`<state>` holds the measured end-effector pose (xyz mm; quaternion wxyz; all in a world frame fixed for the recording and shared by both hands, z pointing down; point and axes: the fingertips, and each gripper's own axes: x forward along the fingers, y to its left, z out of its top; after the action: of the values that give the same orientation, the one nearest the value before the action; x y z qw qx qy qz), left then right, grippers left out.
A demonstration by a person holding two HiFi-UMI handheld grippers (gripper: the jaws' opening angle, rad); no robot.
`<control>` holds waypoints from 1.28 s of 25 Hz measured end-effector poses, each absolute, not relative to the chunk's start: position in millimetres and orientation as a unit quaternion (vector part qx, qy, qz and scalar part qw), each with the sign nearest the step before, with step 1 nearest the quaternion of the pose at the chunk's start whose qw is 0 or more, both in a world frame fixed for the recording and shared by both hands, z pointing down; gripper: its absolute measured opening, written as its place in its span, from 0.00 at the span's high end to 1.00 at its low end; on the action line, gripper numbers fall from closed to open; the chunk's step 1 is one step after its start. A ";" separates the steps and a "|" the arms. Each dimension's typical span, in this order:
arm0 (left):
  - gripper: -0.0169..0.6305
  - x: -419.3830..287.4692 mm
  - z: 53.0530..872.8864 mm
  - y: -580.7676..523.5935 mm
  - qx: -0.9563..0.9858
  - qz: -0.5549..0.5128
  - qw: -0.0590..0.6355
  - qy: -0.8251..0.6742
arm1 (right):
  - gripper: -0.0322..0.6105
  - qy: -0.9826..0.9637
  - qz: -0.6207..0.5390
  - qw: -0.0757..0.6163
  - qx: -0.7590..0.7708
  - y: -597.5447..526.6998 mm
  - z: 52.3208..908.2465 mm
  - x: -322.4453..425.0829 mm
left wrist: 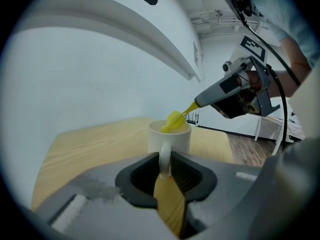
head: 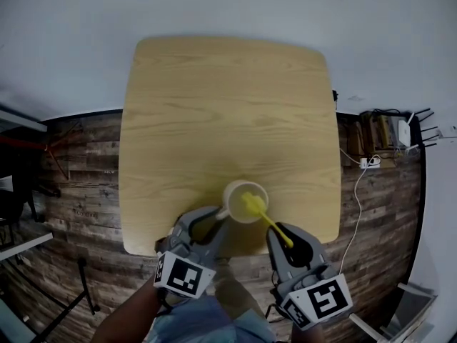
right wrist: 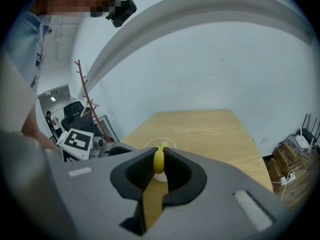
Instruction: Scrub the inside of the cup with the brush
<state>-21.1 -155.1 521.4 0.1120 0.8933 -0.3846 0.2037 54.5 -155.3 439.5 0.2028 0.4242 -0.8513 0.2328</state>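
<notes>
- Recorded pale wooden square table with rounded corners [head: 228, 106] at centre of head view, above dark plank floor [head: 78, 191].
- Found white ceramic cup with side handle [head: 245, 201] upright on the table, close to its six o'clock edge, slightly toward five o'clock.
- Placed left gripper [head: 216, 224] at seven o'clock of the cup, reaching in from the table's near edge.
- Confirmed in left gripper view: left gripper [left wrist: 164, 165] fingers pressed on the handle of the cup [left wrist: 169, 136] from both sides, with the handle filling the gap between the pads.
- Found yellow plastic brush [head: 251, 206] with its head at the cup mouth and its lower end dipped below the rim; thin handle slanting out toward five o'clock.
- Placed right gripper [head: 285, 240] at five o'clock of the cup, above the table edge and clear of the cup itself.
- Confirmed in right gripper view: right gripper [right wrist: 158, 160] fingers pinching the rear end of the brush [right wrist: 158, 159] handle, cup rim just visible beyond.
- Noted white power strip with trailing cables [head: 369, 163] on the floor at three o'clock, well apart from the table.
</notes>
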 end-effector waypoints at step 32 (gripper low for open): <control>0.86 4.7 482.5 -169.2 0.899 0.368 -0.107 -0.212 | 0.89 -0.892 0.192 0.242 0.330 -175.0 444.8 65.0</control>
<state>4.7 -169.2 482.5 -0.1074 0.8990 -0.2123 0.3677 65.0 -175.0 444.8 0.2419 0.3304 -0.8919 0.1918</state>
